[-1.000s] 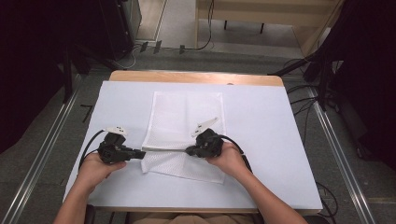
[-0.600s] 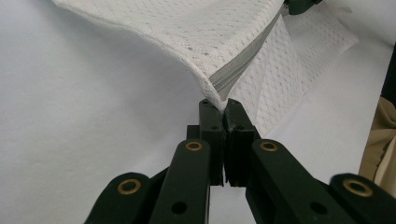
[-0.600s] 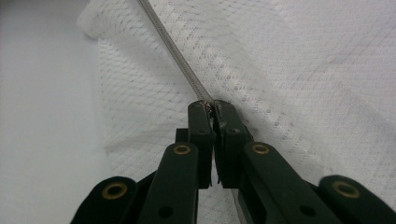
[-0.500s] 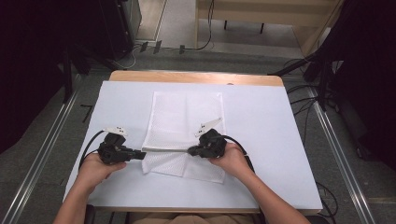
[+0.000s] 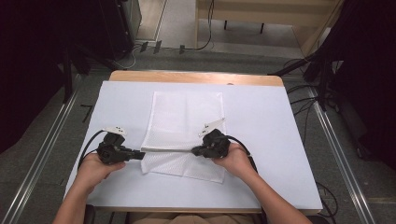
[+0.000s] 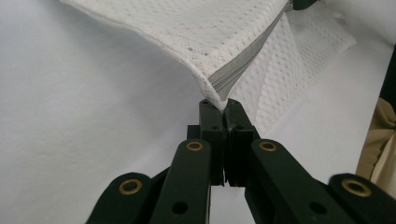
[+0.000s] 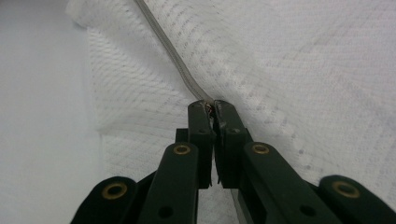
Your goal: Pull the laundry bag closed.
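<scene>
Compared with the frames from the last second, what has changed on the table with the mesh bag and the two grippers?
The right gripper has slid slightly left along the grey zipper, toward the left gripper. Both stay clamped on the zipper line of the white mesh zippered bag, and the bag lies where it was on the white table.

A rectangular table covered by a smooth white sheet [image 5: 280, 140] fills the near centre, with a strip of bare light-brown wooden tabletop [image 5: 196, 77] exposed along its far edge. The floor is grey carpet [image 5: 60, 154], crossed on the left and right by paired silver metal rails [image 5: 39, 158] running from near to far. Black cables [image 5: 205, 37] trail over the floor beyond the table. A pale wooden bench-like piece of furniture [image 5: 261, 11] stands at the far side. Dark equipment stands [image 5: 46, 56] occupy the shadowed left and right margins. Lighting is even, from overhead.
</scene>
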The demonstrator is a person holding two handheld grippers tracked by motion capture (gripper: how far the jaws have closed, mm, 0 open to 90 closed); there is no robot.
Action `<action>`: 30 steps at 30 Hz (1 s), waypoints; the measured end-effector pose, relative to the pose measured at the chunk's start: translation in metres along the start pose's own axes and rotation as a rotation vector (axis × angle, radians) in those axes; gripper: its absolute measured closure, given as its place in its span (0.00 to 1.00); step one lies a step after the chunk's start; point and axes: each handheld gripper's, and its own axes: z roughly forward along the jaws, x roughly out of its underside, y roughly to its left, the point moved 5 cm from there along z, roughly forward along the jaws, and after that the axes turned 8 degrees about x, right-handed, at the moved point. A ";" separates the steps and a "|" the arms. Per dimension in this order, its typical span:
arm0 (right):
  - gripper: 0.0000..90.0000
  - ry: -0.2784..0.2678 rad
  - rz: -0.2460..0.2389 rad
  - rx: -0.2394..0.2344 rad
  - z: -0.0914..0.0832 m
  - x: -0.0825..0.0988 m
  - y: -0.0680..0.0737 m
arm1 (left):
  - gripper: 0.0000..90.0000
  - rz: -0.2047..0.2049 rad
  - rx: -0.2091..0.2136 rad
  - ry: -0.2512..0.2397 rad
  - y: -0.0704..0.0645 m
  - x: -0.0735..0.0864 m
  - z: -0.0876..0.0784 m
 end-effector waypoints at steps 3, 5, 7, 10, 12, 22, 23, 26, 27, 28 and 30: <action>0.98 0.003 0.006 0.002 -0.001 0.002 -0.001 | 1.00 -0.003 -0.003 0.003 0.001 0.001 -0.001; 0.98 0.007 0.004 0.004 -0.002 0.004 -0.003 | 1.00 -0.004 0.000 0.006 0.001 0.001 -0.001; 0.98 0.010 0.011 0.007 -0.003 0.006 -0.004 | 1.00 -0.004 0.000 0.006 0.001 0.001 -0.001; 0.98 0.009 0.011 0.006 -0.005 0.007 -0.005 | 1.00 -0.003 0.004 0.006 0.000 0.001 -0.001; 0.98 0.014 0.012 0.004 -0.005 0.009 -0.005 | 1.00 -0.003 0.007 0.009 0.000 0.001 -0.001; 0.98 0.024 0.022 0.015 -0.011 0.017 -0.011 | 1.00 -0.009 0.006 0.010 0.001 0.003 -0.004; 0.98 0.026 0.027 0.013 -0.012 0.018 -0.011 | 1.00 -0.009 0.006 0.006 0.001 0.003 -0.004; 0.98 0.031 0.025 0.014 -0.014 0.020 -0.012 | 1.00 -0.011 0.001 0.009 0.002 0.004 -0.005; 0.98 0.031 0.022 0.015 -0.014 0.021 -0.013 | 1.00 -0.014 0.004 0.008 0.002 0.005 -0.005; 0.98 0.032 0.022 0.016 -0.015 0.022 -0.014 | 1.00 -0.014 0.002 0.009 0.003 0.005 -0.005; 0.98 0.040 0.034 0.018 -0.018 0.026 -0.016 | 1.00 -0.013 0.004 0.010 0.002 0.005 -0.005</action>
